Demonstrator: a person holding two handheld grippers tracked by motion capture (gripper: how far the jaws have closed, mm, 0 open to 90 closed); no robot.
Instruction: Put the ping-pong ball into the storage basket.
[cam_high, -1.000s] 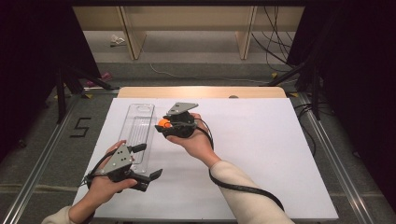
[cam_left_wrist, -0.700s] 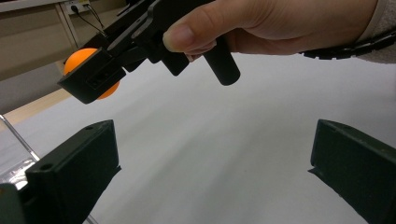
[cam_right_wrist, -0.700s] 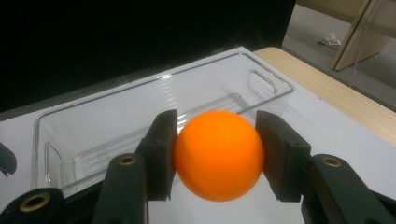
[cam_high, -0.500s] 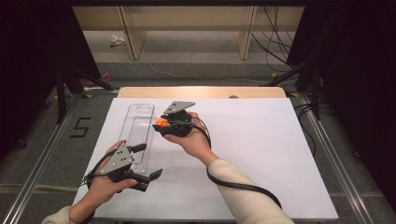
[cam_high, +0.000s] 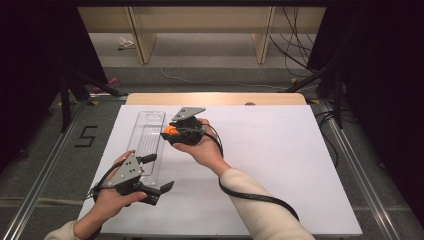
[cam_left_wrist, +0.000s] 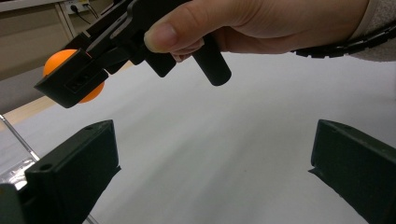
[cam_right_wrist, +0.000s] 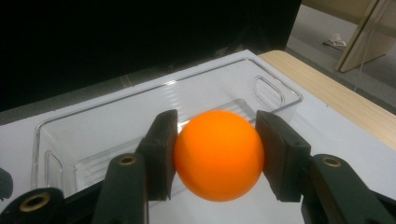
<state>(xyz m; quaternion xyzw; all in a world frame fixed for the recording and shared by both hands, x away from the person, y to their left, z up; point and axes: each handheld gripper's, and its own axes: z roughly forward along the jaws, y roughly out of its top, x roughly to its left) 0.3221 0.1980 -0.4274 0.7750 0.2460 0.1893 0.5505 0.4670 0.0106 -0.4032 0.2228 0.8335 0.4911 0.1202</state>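
Carry step: right hand-held gripper (cam_high: 169, 132) pinching orange ball (cam_right_wrist: 218, 155) beside clear tray (cam_high: 148, 145). Left hand-held gripper (cam_left_wrist: 212, 172) spread, idle at 7 o'clock. Next, probably: shift toward 9 o'clock over tray, release.

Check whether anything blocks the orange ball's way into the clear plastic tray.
Nothing visible does. The right gripper holds the round orange ball beside the long clear plastic tray, whose top is open and which looks empty. The left gripper sits open at the tray's near end.
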